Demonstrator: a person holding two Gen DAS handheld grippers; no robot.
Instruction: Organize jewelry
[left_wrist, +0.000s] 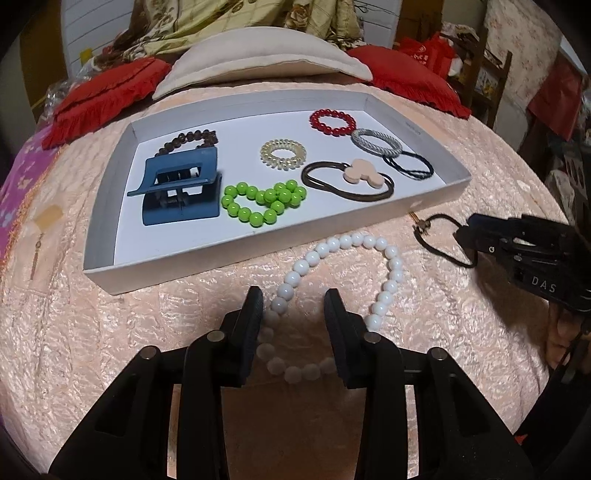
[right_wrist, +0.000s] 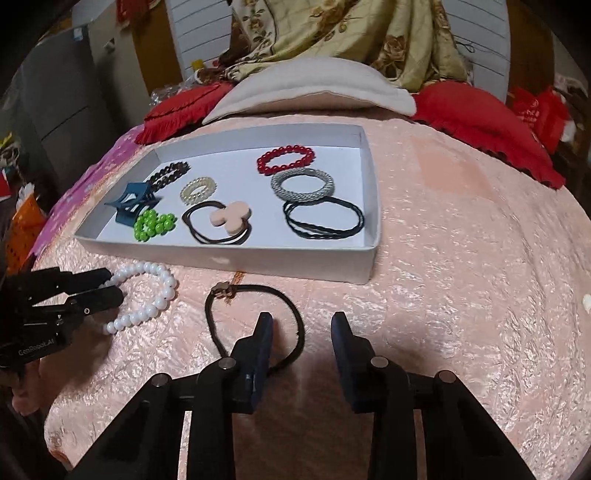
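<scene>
A white bead bracelet (left_wrist: 384, 258) lies on the pink bedspread in front of the white tray (left_wrist: 258, 258). My left gripper (left_wrist: 293, 304) is open, its fingers straddling the bracelet's left strand. It also shows in the right wrist view (right_wrist: 110, 286) beside the bracelet (right_wrist: 155, 295). A dark hair tie with a small charm (right_wrist: 255, 325) lies in front of the tray (right_wrist: 295, 262). My right gripper (right_wrist: 302, 328) is open over the tie's right side, seen from the left view (left_wrist: 469, 240) at the tie (left_wrist: 436, 240).
The tray holds a blue claw clip (left_wrist: 177, 192), green beads (left_wrist: 264, 201), a clear spiral tie (left_wrist: 282, 153), a red bead bracelet (left_wrist: 332, 122), a silver band (left_wrist: 376, 144), black ties (left_wrist: 408, 166) and a brown tie with a pink charm (left_wrist: 360, 173). Red cushions (left_wrist: 110, 96) and a pillow (left_wrist: 266, 62) lie behind.
</scene>
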